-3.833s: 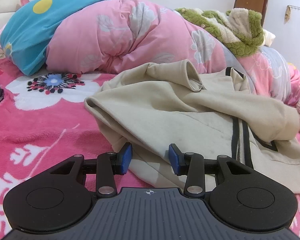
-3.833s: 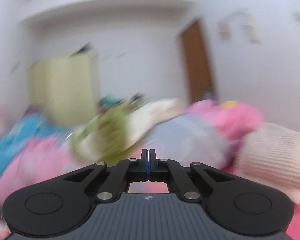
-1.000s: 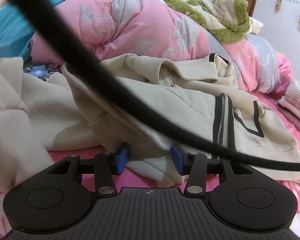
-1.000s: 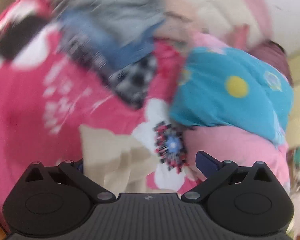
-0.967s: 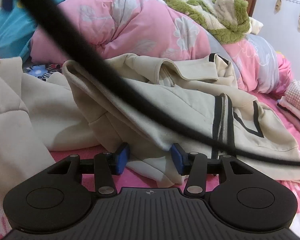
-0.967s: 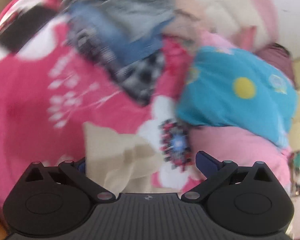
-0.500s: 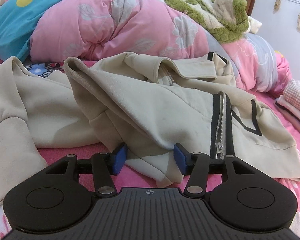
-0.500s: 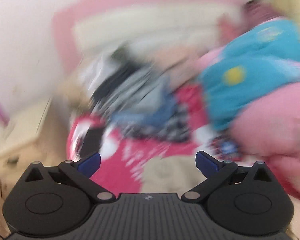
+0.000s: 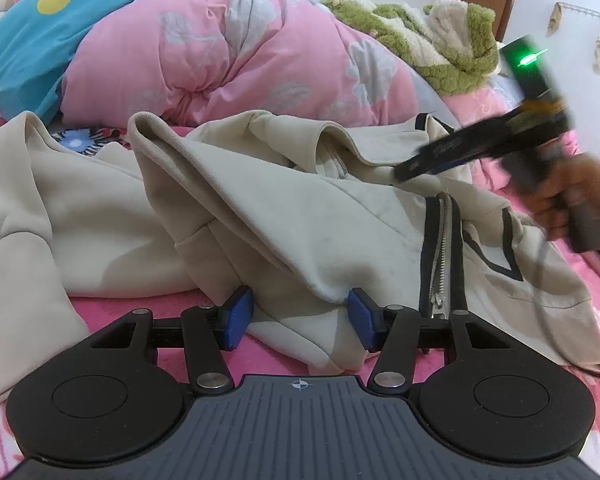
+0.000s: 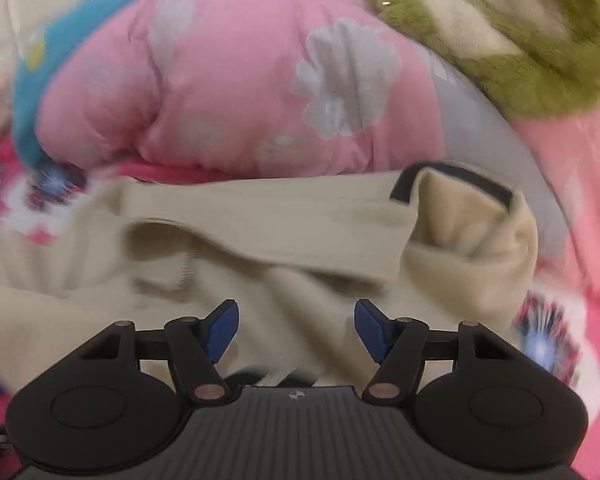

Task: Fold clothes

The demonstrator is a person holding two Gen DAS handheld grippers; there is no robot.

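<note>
1. Position of the garment. The beige jacket [image 9: 300,216] lay crumpled on the pink sheet [image 9: 140,304], in front of the heaped quilt [image 9: 220,60]. Its zipper [image 9: 440,248] faced up and one side was folded across the body. It was not yet squared, so I judged the fold to be at an early stage.

2. Left gripper [image 9: 300,312]. I kept it low at the near hem, with a bunched fold of the hem between the blue pads [image 9: 236,316]. The jaws had just eased slightly wider. I could not tell whether the pads pressed on the cloth or only flanked it. The position served as an anchor: it kept the near edge from sliding while the other side was handled.

3. Right gripper [image 10: 296,320]. The person's hand [image 9: 572,200] carried it over the far part of the jacket, near the black-trimmed collar [image 10: 460,184]. Its jaws had just been closing but stood apart. Cloth lay below and ahead of them, and nothing was clamped. The view was blurred, so contact could not be confirmed.

4. Assessment. The next grasp probably called for a single layer near the collar or shoulder. Taking several layers risked dragging the whole jacket off the anchored hem.
</note>
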